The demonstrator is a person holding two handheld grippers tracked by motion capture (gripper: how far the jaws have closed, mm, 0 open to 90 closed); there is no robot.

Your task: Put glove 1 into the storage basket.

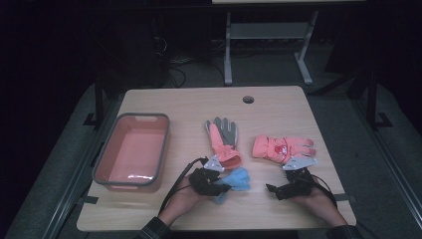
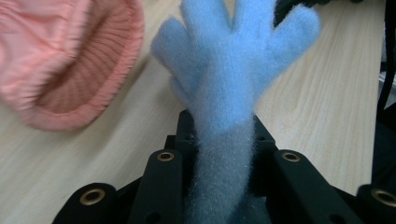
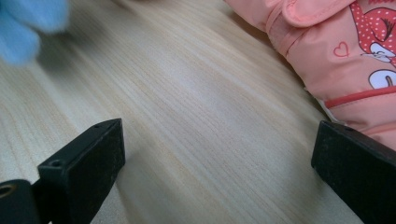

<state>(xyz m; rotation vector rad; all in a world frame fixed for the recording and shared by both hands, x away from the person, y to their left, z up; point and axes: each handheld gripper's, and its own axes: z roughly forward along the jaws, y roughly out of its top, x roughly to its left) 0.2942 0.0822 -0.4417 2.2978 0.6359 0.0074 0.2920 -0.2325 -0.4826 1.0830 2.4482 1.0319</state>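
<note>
Two claws sit at the near edge of the bench [image 1: 278, 102], each held in a hand entering from the bottom of the high view. Left claw [image 1: 219, 188]: jaws clamped on the blue glove [image 1: 238, 179]. In the left gripper view the fuzzy fabric is pinched between the jaws low down, and the glove's fingers fan out beyond them over the wood. Right claw [image 1: 272, 189]: jaws spread wide, nothing between them. In the right gripper view both jaws stand well apart over bare bench, and the right jaw lies just beside the edge of the printed glove [image 3: 327, 51].

Beyond the left claw lies a pink-and-grey glove [image 1: 223, 141], cuff toward the person, fingers pointing away; its ribbed cuff lies just beside the blue glove. Beyond the right claw lies the printed glove, a pink padded one with a red-and-white cartoon print, fingers pointing to the right.

At the left side of the bench, well apart from the gloves, stands a pink bin [image 1: 103, 158] with a grey rim. Near the far edge of the bench is a round cable hole [image 1: 248, 99].
</note>
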